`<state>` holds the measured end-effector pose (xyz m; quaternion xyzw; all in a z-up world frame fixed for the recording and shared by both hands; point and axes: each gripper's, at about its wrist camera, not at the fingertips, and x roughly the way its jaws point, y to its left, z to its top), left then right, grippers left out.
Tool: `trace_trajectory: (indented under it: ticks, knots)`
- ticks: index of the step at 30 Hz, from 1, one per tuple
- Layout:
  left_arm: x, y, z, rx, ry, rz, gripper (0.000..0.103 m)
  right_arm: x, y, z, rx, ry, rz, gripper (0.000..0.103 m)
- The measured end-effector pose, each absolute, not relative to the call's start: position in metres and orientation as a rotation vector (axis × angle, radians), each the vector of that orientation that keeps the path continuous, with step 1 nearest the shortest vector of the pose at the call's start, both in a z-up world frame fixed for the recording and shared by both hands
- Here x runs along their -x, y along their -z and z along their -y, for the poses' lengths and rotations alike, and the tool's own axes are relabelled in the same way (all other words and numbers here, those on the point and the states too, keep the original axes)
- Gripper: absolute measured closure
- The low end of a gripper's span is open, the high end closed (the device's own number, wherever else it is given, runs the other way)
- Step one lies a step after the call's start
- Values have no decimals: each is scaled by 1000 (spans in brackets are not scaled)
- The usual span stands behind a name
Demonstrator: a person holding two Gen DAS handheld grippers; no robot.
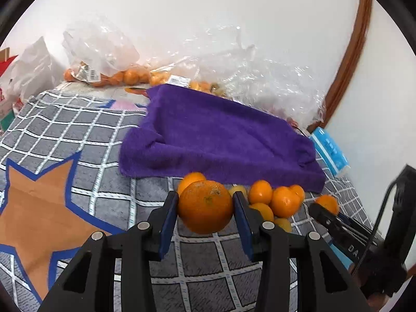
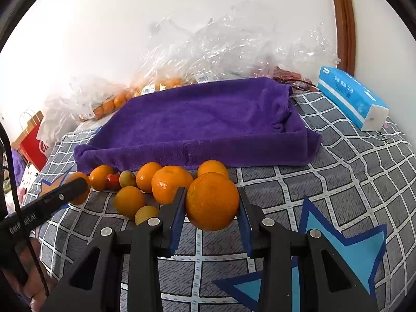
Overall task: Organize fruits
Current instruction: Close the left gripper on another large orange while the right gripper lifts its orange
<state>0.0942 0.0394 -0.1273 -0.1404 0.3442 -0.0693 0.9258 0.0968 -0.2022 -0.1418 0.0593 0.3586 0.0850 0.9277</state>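
Left gripper (image 1: 205,209) clamps an orange (image 1: 205,205) | right gripper (image 2: 212,208) clamps a second orange (image 2: 212,200) | fruit pile (image 2: 145,184) at 10 o'clock of it, purple towel (image 2: 197,119) at 12 | advice: lift level, firm hold; smooth round skins may roll | towel plush, bedspread (image 2: 351,171) woven grid.

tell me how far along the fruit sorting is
Early. Nothing lies on the purple towel yet. In hand: the left gripper and the right gripper each clamp an orange. Left: the loose pile of small fruit in front of the towel on the checked cover.
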Motion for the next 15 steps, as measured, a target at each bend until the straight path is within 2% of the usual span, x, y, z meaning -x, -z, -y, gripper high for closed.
trace_trajectory:
  ticks: [15]
  knots:
    - [-103,81,-53,317,129,-726,62,-103,99,189,-82,-201,-747,66]
